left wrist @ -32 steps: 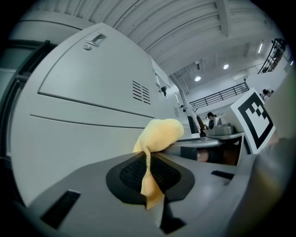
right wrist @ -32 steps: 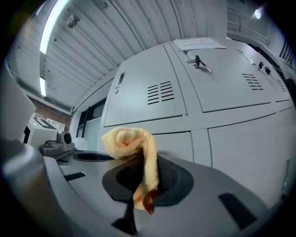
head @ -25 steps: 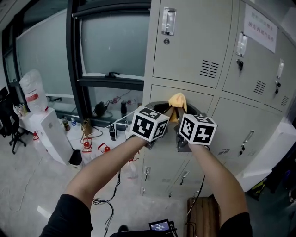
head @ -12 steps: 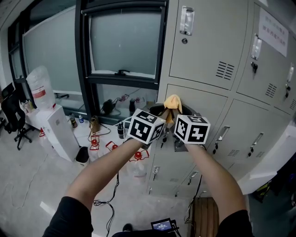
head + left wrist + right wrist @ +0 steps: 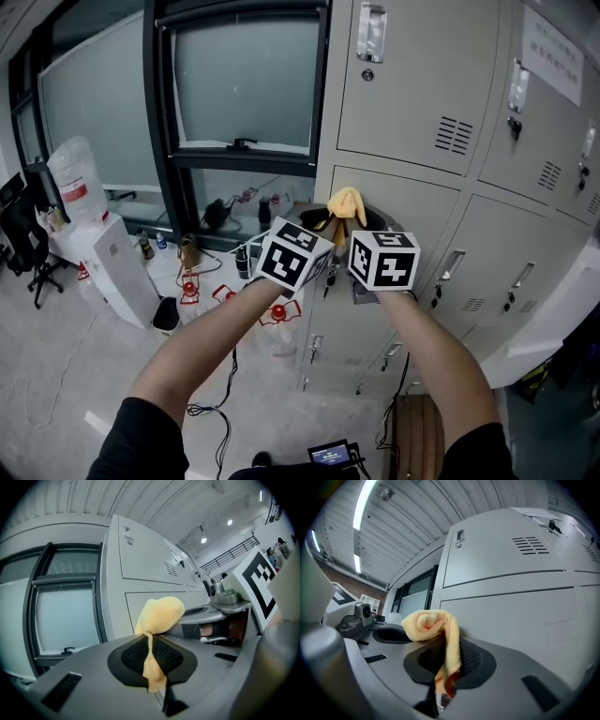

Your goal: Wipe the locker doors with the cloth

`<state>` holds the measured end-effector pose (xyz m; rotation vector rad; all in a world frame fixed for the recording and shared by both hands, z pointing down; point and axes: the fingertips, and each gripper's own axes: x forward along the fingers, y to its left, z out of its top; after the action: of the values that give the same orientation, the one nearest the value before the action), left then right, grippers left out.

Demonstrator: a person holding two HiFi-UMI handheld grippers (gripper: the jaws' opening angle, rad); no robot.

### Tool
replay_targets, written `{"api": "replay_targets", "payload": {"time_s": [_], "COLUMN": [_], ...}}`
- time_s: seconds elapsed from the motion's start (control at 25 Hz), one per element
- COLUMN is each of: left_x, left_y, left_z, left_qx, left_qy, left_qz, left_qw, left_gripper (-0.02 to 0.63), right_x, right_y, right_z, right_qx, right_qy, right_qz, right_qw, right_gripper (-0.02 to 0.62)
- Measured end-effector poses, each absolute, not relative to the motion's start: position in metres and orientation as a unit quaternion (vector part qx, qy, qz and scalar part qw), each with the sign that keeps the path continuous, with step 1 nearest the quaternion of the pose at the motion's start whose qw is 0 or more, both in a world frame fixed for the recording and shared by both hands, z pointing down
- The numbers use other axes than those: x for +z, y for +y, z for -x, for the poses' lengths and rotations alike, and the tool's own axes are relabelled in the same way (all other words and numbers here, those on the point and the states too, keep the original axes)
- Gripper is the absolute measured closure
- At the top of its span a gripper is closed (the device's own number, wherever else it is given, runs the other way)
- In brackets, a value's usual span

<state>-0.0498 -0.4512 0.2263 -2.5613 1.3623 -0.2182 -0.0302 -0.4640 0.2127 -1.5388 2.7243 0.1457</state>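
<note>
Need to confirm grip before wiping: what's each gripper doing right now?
Left gripper: shut on the yellow cloth.
Right gripper: shut on the same cloth.

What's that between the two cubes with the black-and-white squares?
A bunched yellow cloth, clearest in the head view. The left gripper and right gripper both pinch it, as their own views show.

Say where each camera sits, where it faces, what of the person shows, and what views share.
Head view: on the head, facing down at the lockers; forearms, left gripper and right gripper show.
Left gripper view: on that gripper, looking along jaws shut on the cloth.
Right gripper view: likewise, pinching the same cloth.
All share cloth and lockers.
</note>
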Motion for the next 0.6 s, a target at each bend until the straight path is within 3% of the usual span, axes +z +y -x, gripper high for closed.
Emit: {"api": "replay_targets", "payload": {"time_s": [0.6], "left_x": [0.224], "left_y": [-0.452], "left_z": [-0.002], "left_qx": [-0.09], "left_qy": [0.442], "left_qz": [0.884], "left_qw": [0.124], "left_gripper": [0.568], "right_x": [0.21], "right_y": [-0.463], "right_z": [-0.022], "right_qx": [0.042], "right_qy": [0.857], "right_qz": [0.514], "right_qw": [0.014], "right_gripper": [0.525]}}
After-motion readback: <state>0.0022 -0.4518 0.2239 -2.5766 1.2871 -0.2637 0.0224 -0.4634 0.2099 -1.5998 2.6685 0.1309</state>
